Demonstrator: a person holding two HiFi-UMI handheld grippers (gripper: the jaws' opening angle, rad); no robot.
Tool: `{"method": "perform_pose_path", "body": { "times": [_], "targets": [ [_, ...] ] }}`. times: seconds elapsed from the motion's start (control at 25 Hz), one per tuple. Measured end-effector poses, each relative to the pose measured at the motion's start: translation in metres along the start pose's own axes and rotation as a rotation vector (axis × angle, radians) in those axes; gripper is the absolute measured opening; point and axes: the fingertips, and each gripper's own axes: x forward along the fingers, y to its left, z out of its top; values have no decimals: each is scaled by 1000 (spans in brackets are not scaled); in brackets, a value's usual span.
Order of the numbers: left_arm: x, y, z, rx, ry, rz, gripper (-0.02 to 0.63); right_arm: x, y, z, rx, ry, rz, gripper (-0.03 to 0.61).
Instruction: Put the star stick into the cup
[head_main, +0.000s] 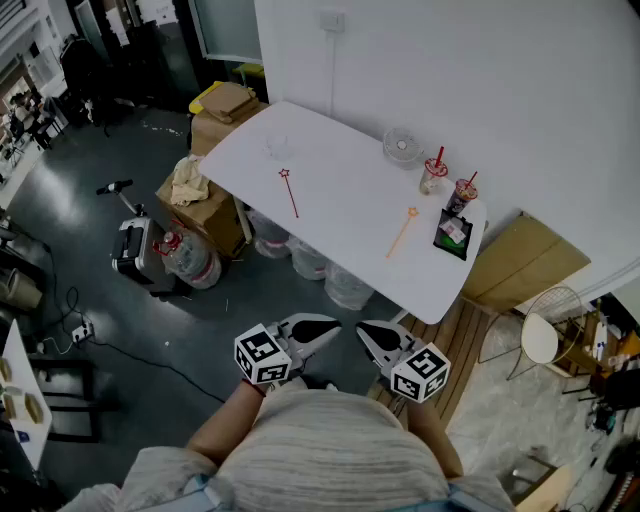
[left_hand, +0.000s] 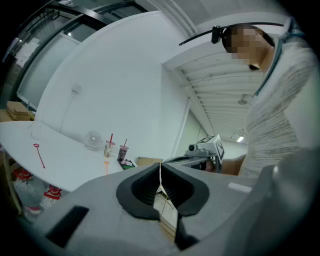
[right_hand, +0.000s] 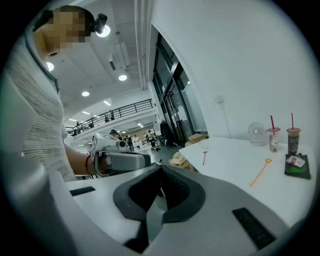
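A red star stick (head_main: 290, 192) lies on the white table (head_main: 340, 215), left of its middle. An orange star stick (head_main: 402, 232) lies further right. Two cups with red straws (head_main: 433, 177) (head_main: 461, 195) stand near the right end. Both sticks (right_hand: 204, 157) (right_hand: 260, 171) and both cups (left_hand: 108, 147) (left_hand: 122, 151) also show in the gripper views. My left gripper (head_main: 333, 326) and right gripper (head_main: 362, 331) hang close to my body, well short of the table, tips towards each other. Both are shut with nothing between the jaws (left_hand: 160, 177) (right_hand: 160, 182).
A small fan (head_main: 402, 147) and a dark packet (head_main: 453, 235) sit by the cups. Under and beside the table are water bottles (head_main: 190, 258) and cardboard boxes (head_main: 205, 205). A scooter (head_main: 130, 235) stands at the left and a wire chair (head_main: 545, 335) at the right.
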Motion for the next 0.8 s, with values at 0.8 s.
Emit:
{"method": "perform_pose_path", "body": {
  "times": [0.8],
  "targets": [
    [-4,10,2,-15,-4,16,18,11,-2,0,28,2,41,9]
  ]
}}
